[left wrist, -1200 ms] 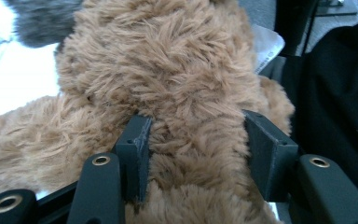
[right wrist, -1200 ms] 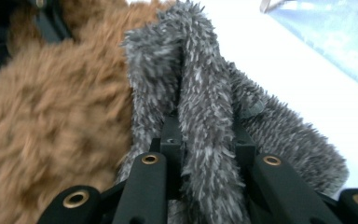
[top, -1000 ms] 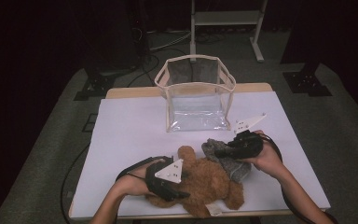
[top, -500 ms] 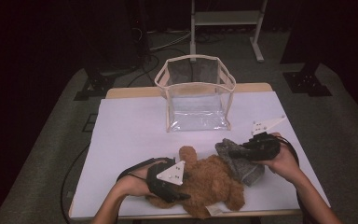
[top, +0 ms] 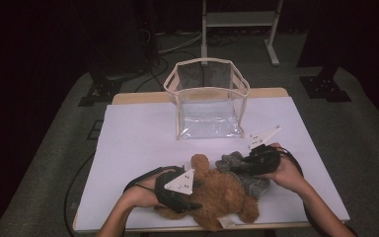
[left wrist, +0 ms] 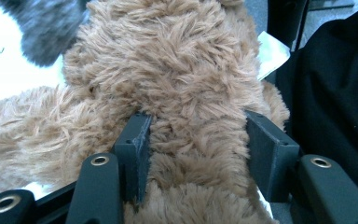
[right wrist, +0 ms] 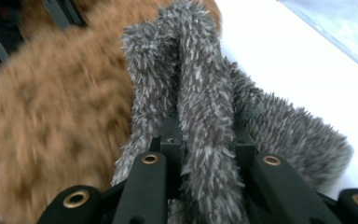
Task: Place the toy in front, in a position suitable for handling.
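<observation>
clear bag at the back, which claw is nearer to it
Right. The right claw, shut on the grey plush toy, sits just in front of the clear bag's right corner. The left claw, clamped on the brown teddy bear, is nearer the table's front edge.

From above, light falls on my white-covered worktop (top: 138,148) while the floor and room around it sink into near black; that view is soft and grainy. In my right hand-held gripper's view the shaggy brown plush bear (right wrist: 42,130) smears with blur, and the bright white surface washes out. My left view stays sharp.
</observation>
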`<control>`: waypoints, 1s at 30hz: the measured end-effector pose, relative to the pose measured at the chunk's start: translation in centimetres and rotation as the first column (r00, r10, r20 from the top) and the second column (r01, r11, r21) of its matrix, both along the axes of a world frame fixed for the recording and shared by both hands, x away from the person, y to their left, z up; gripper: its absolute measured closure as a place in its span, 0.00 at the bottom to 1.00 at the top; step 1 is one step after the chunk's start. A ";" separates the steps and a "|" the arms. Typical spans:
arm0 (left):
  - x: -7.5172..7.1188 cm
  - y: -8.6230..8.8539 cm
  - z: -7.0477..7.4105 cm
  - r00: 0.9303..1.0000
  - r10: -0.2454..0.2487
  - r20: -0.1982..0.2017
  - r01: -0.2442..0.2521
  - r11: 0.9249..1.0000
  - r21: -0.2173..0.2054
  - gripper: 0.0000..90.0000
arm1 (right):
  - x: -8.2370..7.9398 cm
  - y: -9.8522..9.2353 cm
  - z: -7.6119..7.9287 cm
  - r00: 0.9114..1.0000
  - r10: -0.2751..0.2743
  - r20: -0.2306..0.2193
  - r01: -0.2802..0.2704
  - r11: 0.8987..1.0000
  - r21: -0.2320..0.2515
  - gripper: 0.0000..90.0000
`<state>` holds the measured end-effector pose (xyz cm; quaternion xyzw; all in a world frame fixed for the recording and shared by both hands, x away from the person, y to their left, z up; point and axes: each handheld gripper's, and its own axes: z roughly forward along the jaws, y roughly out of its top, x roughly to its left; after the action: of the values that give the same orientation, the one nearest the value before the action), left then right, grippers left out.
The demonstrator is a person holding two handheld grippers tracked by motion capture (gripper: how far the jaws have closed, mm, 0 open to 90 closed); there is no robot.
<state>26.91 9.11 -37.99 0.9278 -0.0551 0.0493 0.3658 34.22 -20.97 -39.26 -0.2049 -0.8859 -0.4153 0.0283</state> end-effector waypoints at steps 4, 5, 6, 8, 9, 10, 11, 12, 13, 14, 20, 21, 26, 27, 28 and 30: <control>0.0 -0.2 0.0 1.000 -0.004 -0.003 0.004 1.000 0.006 0.50 | 0.1 -1.5 0.9 0.999 -0.045 0.029 0.045 0.999 -0.023 0.81; 0.0 -0.2 0.0 1.000 -0.006 -0.003 0.006 1.000 0.010 0.50 | 0.2 -1.3 1.3 0.998 -0.046 0.038 0.047 0.999 -0.017 0.81; 0.0 -0.2 0.0 1.000 -0.006 -0.003 0.006 1.000 0.010 0.50 | 0.2 -1.3 1.3 0.998 -0.046 0.038 0.047 0.999 -0.017 0.81; 0.0 -0.3 0.0 1.000 -0.012 0.002 0.012 1.000 0.020 0.50 | 0.4 0.2 2.3 0.998 -0.022 0.065 0.021 1.000 0.009 0.81; 0.0 -0.3 0.0 1.000 -0.012 0.000 0.012 1.000 0.017 0.49 | 0.5 1.1 2.5 0.997 -0.002 0.073 0.001 1.000 0.015 0.81; 0.0 -0.2 0.0 1.000 -0.013 0.000 0.013 1.000 0.017 0.49 | 0.6 1.8 2.5 0.997 0.011 0.075 -0.012 1.000 0.012 0.81; 0.0 -0.2 0.0 1.000 -0.011 0.000 0.011 1.000 0.013 0.49 | 0.7 2.4 2.3 0.997 0.025 0.077 -0.025 1.000 0.001 0.82; 0.0 -0.1 0.0 1.000 -0.009 0.000 0.009 1.000 0.010 0.50 | 0.7 2.8 2.0 0.997 0.030 0.071 -0.029 1.000 -0.010 0.82; 0.0 -0.1 0.0 1.000 -0.008 0.000 0.008 1.000 0.007 0.50 | 0.7 2.8 1.5 0.997 0.035 0.066 -0.034 0.999 -0.018 0.82; 0.0 0.0 0.0 1.000 -0.008 0.001 0.008 1.000 0.004 0.50 | 0.8 2.7 1.2 0.998 0.029 0.053 -0.028 1.000 -0.012 0.82; 0.3 -0.2 0.0 1.000 -0.002 -0.003 0.002 1.000 0.006 0.50 | 0.1 -2.4 -1.3 0.997 -0.070 -0.033 0.072 0.996 0.058 0.82; 0.3 -0.2 0.0 1.000 -0.002 -0.003 0.002 1.000 0.006 0.50 | -0.1 -3.6 -1.7 0.994 -0.096 -0.044 0.098 0.994 0.042 0.82; 0.5 -0.5 0.1 1.000 -0.002 -0.009 0.002 1.000 0.015 0.50 | -0.8 -5.2 -0.6 0.992 -0.121 -0.028 0.122 0.992 0.032 0.82; 0.6 -0.5 0.1 1.000 -0.004 -0.008 0.004 1.000 0.019 0.50 | -0.7 -4.9 0.0 0.994 -0.108 -0.012 0.108 0.993 0.040 0.82; 0.6 -0.5 0.1 1.000 -0.004 -0.009 0.004 1.000 0.018 0.50 | -0.7 -4.3 0.7 0.996 -0.092 0.000 0.092 0.994 0.051 0.82; 0.6 -0.5 0.1 1.000 -0.004 -0.010 0.004 1.000 0.018 0.50 | -0.6 -2.4 2.1 0.998 -0.047 0.032 0.045 0.997 0.063 0.82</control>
<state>27.52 8.59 -37.86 0.9311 -0.0555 0.0436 0.3578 33.64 -23.41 -37.16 -0.2171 -0.8680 -0.4464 0.0104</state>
